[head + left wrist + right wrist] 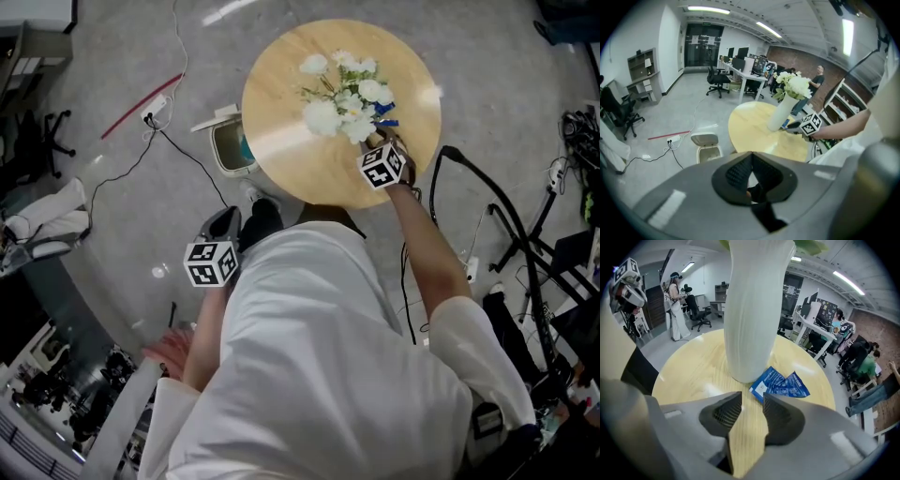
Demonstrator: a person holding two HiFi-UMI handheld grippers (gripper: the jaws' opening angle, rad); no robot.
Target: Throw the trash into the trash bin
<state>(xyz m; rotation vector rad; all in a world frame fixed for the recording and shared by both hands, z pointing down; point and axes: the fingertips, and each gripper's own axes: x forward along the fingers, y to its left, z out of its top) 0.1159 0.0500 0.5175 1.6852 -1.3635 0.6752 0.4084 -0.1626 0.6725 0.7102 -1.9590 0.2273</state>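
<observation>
- Our left gripper [751, 155] hangs off the table, close to our body. Its two fingers meet at the tips, closed on nothing.
- Ahead of those closed fingers and a little to their left, the trash bin [708, 149] stands on the floor with its lid tipped up. It is just beside the edge of the round wooden table [750, 124].
- On the table, the white vase [754, 310] stands upright with its white flowers [342, 98], just beyond our right fingertips and slightly to their left.
- The blue wrapper [780, 384], the trash we are after, lies flat on the tabletop right at the vase's foot. It is just past our right fingertips, a little right of the gap between them.
- Our right gripper [752, 401] points steeply down over the table. Its fingers stand apart with only bare wood between them, and neither pad presses on the wrapper.
</observation>
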